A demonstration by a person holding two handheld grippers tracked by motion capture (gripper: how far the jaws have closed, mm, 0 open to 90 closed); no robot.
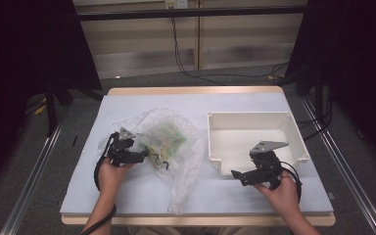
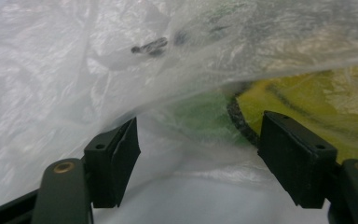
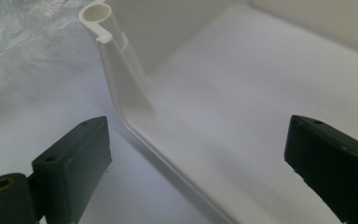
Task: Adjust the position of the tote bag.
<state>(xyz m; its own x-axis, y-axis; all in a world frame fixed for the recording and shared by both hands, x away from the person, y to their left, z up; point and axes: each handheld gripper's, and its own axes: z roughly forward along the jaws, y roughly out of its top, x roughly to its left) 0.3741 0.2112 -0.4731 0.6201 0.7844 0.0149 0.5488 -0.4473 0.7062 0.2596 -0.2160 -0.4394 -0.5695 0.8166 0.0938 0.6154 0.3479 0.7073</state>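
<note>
The left gripper [image 2: 198,154] is open, jaws wide apart w/ nothing pressed, at the left side of the clear plastic bag [image 1: 176,147] on the table [image 1: 127,196]. The right gripper [image 3: 198,161] is open too, at the front edge of the white bin [image 1: 254,142].

A wooden-edged counter [image 1: 196,91] carries a pale blue-grey mat [image 1: 137,191]. On the mat, a crumpled clear plastic bag [image 1: 183,161] lies around the left fingers [image 2: 114,161]. A white open-fronted bin [image 1: 254,134] sits just beyond the right fingers [image 3: 81,158].
</note>
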